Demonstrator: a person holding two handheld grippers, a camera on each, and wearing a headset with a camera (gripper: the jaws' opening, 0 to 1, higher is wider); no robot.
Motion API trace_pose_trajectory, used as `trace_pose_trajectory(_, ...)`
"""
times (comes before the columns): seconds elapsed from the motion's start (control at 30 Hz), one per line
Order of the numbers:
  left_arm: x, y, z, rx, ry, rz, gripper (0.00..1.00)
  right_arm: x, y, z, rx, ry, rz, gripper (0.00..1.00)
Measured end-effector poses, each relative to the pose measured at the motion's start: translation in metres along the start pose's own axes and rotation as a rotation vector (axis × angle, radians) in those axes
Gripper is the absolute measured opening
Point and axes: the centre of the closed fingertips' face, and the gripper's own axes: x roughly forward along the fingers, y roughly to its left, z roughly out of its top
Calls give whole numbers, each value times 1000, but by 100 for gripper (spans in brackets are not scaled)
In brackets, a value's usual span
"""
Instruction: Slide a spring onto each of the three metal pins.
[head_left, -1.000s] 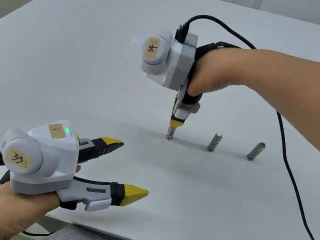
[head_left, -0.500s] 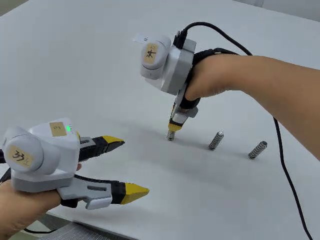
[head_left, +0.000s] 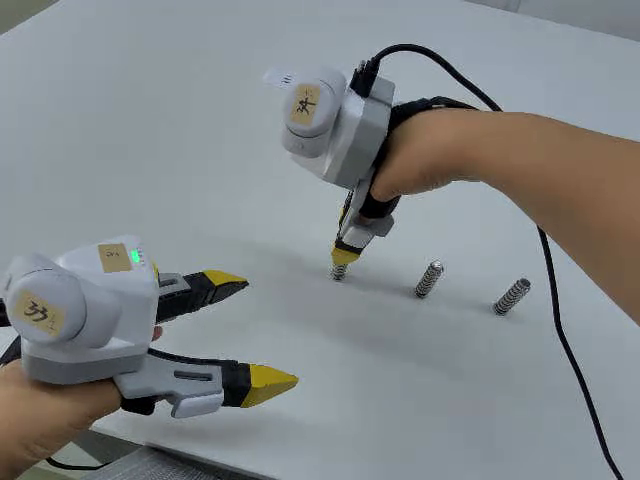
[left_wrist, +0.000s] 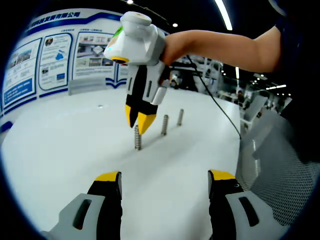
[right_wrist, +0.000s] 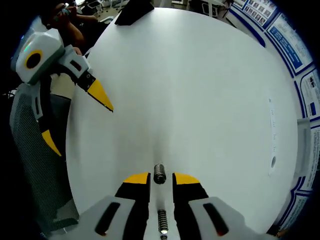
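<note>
Left spring (head_left: 339, 270): stands on the surface (head_left: 150, 150), beyond the centre, at the left end of a row of three. Its top sits directly below the tips of the right gripper (head_left: 345, 256).
Middle spring (head_left: 429, 279): stands to the right of the left spring, apart from it, with no gripper on it.
Right spring (head_left: 511, 296): stands at the right end of the row, apart from the middle spring, with no gripper on it.
Row: runs left to right across the surface, the three springs about evenly spaced.
Right gripper: held nose-down over the left spring, with a hand (head_left: 420, 160) wrapped around its body from the right.
Right gripper fingers (right_wrist: 137, 179): drawn close together with a narrow gap. In the right gripper view the top of the left spring shows in that gap at the tips. Whether the tips press on the coil cannot be told.
Left gripper (head_left: 250, 333): held about level at the near left, well apart from the springs, pointing right.
Left gripper fingers (head_left: 268, 381): released and spread wide.
Cable (head_left: 560, 330): black. It leaves the top of the right gripper, arcs over the wrist and trails down the right side of the surface toward the near edge.
Surface: white and plain.
</note>
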Motion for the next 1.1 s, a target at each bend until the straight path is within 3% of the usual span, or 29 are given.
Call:
trace_pose_trajectory(0.43, 1, 3, 8, 17, 0, -2, 72, -25, -4, -6, 48, -97, -46, 20)
trace_pose_trajectory(0.7, 2, 2, 13, 32, 2, -8, 72, -29, -2, -15, 99, -163, -62, 20)
trace_pose_trajectory(1.1, 5, 0, 16, 41, 6, -12, 73, -33, -1, -25, 181, -313, -101, 25)
